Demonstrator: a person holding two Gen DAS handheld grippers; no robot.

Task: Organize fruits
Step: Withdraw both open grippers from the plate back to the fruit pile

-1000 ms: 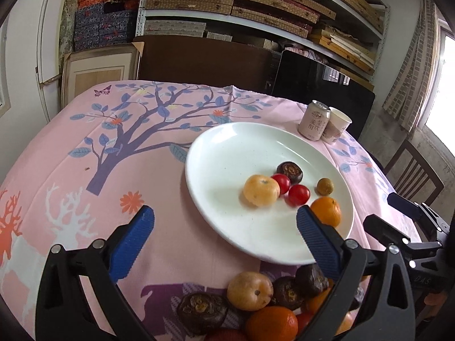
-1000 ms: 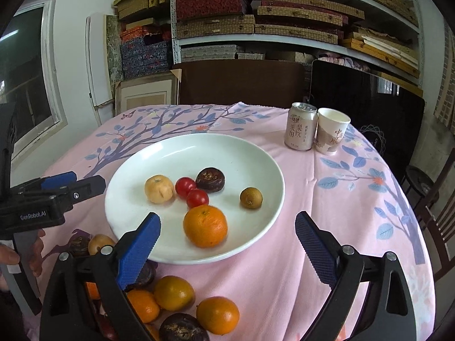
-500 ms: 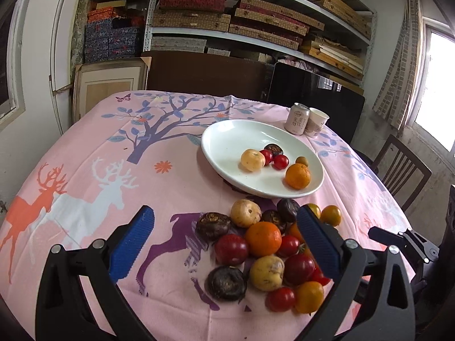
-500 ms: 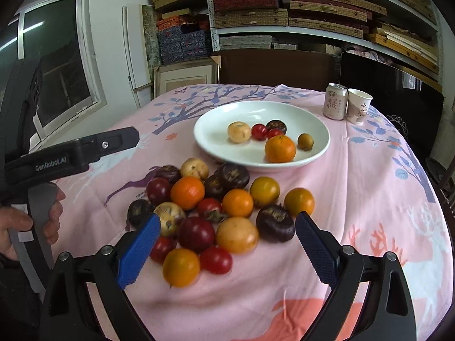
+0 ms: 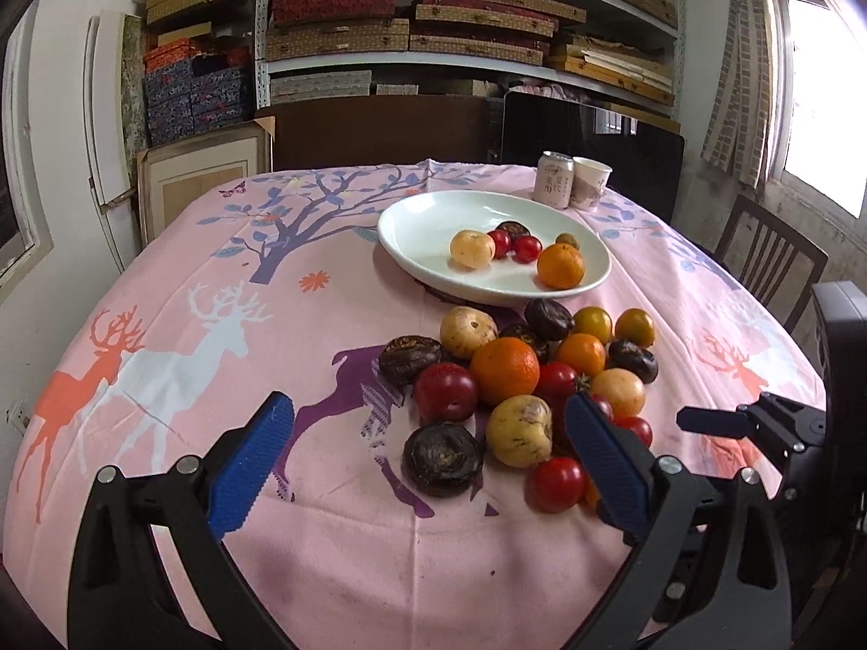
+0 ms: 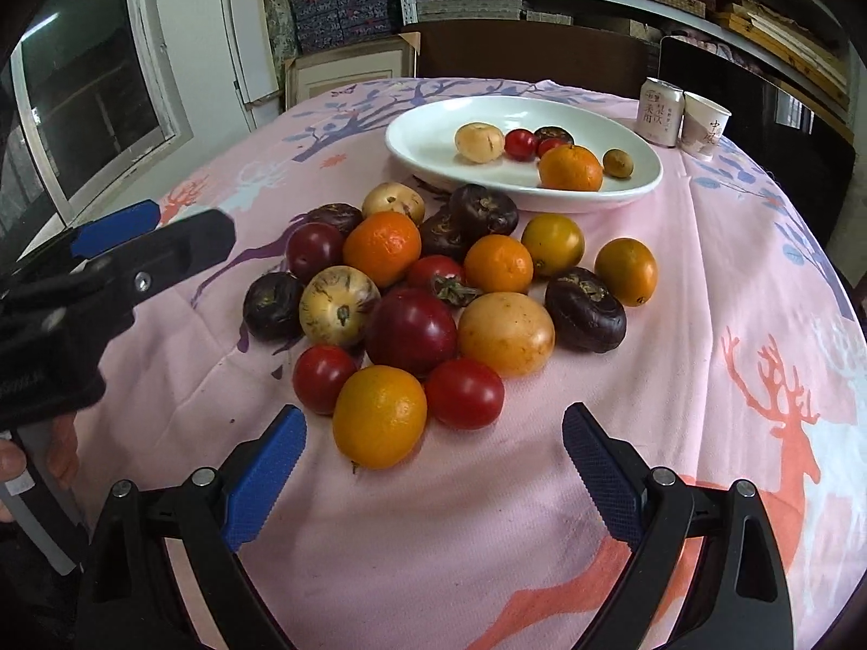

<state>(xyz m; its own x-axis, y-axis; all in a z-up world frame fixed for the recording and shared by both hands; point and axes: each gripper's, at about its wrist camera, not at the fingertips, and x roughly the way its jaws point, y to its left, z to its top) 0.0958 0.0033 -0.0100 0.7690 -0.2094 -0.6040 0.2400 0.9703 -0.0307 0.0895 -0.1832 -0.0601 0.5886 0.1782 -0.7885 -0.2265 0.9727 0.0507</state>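
You have pulled both tools back from the plate (image 6: 647, 184) in the last second — the loose pile of fruit (image 6: 433, 292) now fills your view, so another pick looks due; your right gripper (image 6: 433, 479) is spread wide and empty, the yellow-orange fruit (image 6: 379, 417) just ahead between its fingers; your left gripper (image 5: 428, 468) — equally wide, empty — hangs near the pile's left edge.

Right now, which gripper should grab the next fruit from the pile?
Right gripper, probably: open and empty, with the near orange fruit almost centred ahead. Left gripper faces the pile's left edge.
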